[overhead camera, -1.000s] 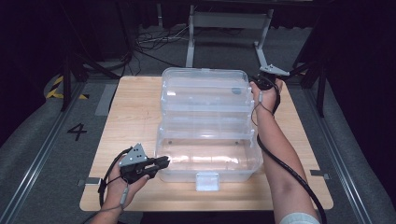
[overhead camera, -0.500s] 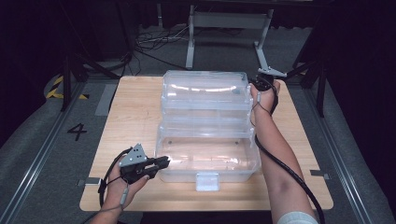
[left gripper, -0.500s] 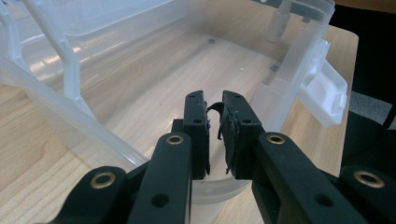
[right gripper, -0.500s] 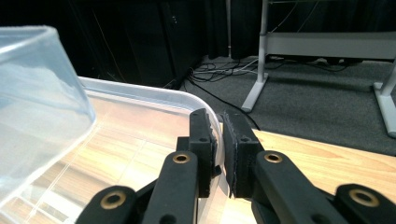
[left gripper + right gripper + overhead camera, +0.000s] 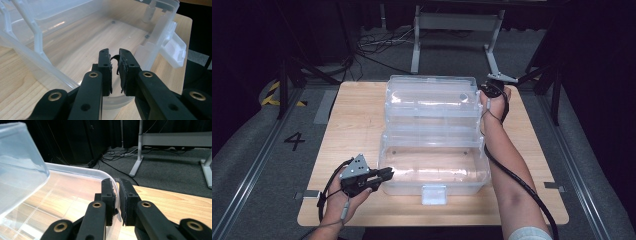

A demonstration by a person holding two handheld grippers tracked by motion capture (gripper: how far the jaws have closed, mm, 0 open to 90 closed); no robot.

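Observation:
A clear plastic box stands open in the middle of the wooden table, its base near me and its lid swung back behind it. My left gripper lies level at the base's front left corner. In the left gripper view it is shut on the base's wall, which runs between its pads. My right gripper is at the lid's far right corner. In the right gripper view it is shut on the lid's rim.
A white latch hangs from the base's front wall, seen also as a latch past the left jaws. The table has bare wood on both sides of the box. Metal stand legs and cables lie on the floor beyond.

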